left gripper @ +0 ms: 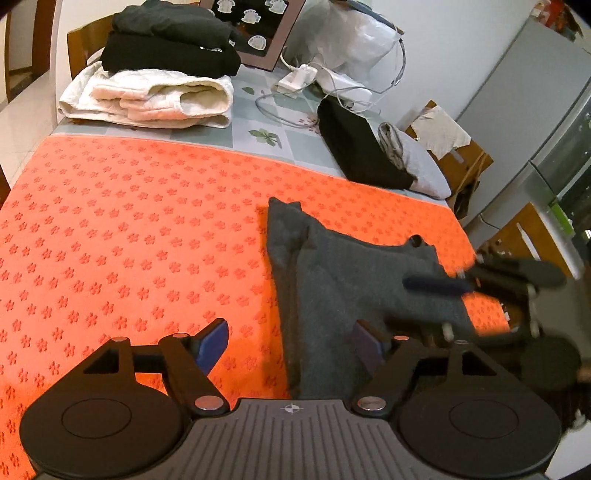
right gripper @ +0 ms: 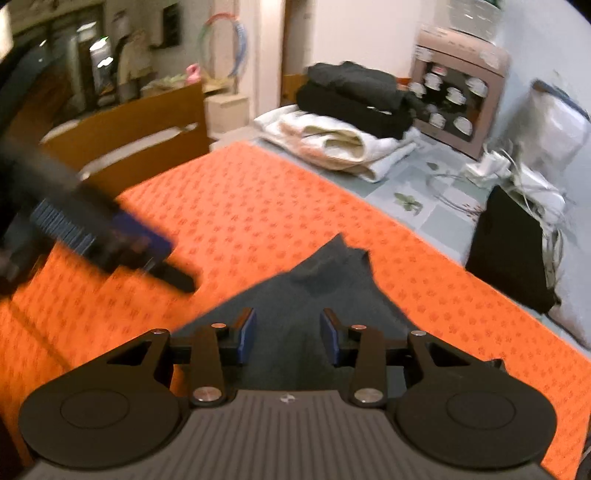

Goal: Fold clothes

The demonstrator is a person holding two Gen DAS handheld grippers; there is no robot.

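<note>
Orange flower-patterned cloth covers the table under both grippers. Beyond the jaws, at the far edge, sits a stack of folded clothes, black on white. Grey garment lies crumpled, reaching between both pairs of jaws. Left gripper stands wide, gripping nothing; right gripper stands partly open, pads clear of the fabric.

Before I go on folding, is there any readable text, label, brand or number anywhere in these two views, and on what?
No readable words or numbers in either view.
Compass-like emblem, no letters, on the left hand-held gripper body.
Same emblem, blurred, on the right hand-held gripper body.
Teacup pictures only on the brown box; any print there is too small.
Dark grey garment: no label visible.
</note>
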